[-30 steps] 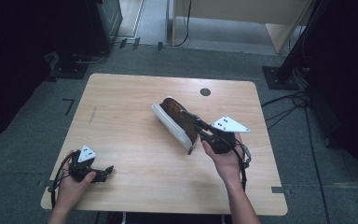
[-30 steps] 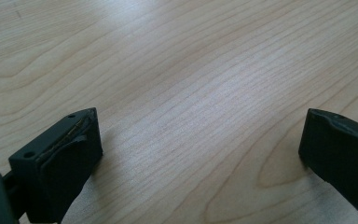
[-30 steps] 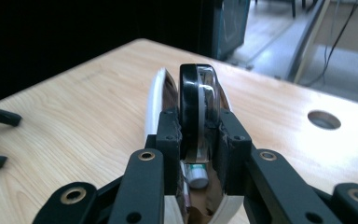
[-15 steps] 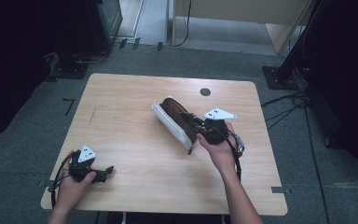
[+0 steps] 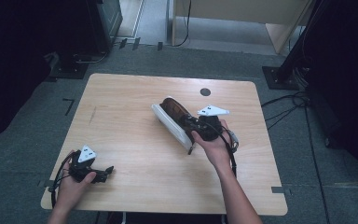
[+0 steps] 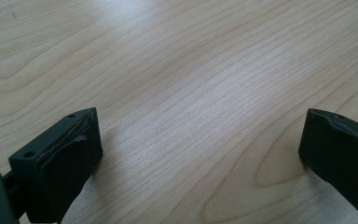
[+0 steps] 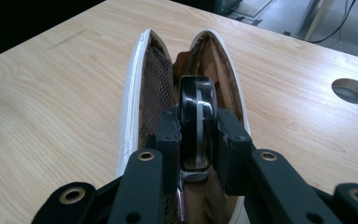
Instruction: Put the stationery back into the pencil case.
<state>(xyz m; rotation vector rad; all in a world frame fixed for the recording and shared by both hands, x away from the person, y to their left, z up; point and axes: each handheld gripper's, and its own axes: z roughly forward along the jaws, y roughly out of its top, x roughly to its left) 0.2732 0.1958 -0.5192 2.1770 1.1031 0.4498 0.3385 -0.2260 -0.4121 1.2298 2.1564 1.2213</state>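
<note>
An open white clamshell case with a brown lining lies near the middle of the wooden table. My right gripper reaches into it from the right. In the right gripper view the case gapes upward, and my right gripper is shut on a glossy black object, which looks like folded glasses, held edge-on in the gap between the two shells. My left gripper rests at the table's front left corner. Its jaws stand wide open over bare wood, one finger at the left of its own view.
A round dark cable hole sits in the table behind the case. The same hole shows at the right in the right gripper view. Dark stands and cables lie on the grey floor around the table.
My right hand has moved left and a little down with the black object, bringing it into the open case. The left hand and the case have stayed where they were.
</note>
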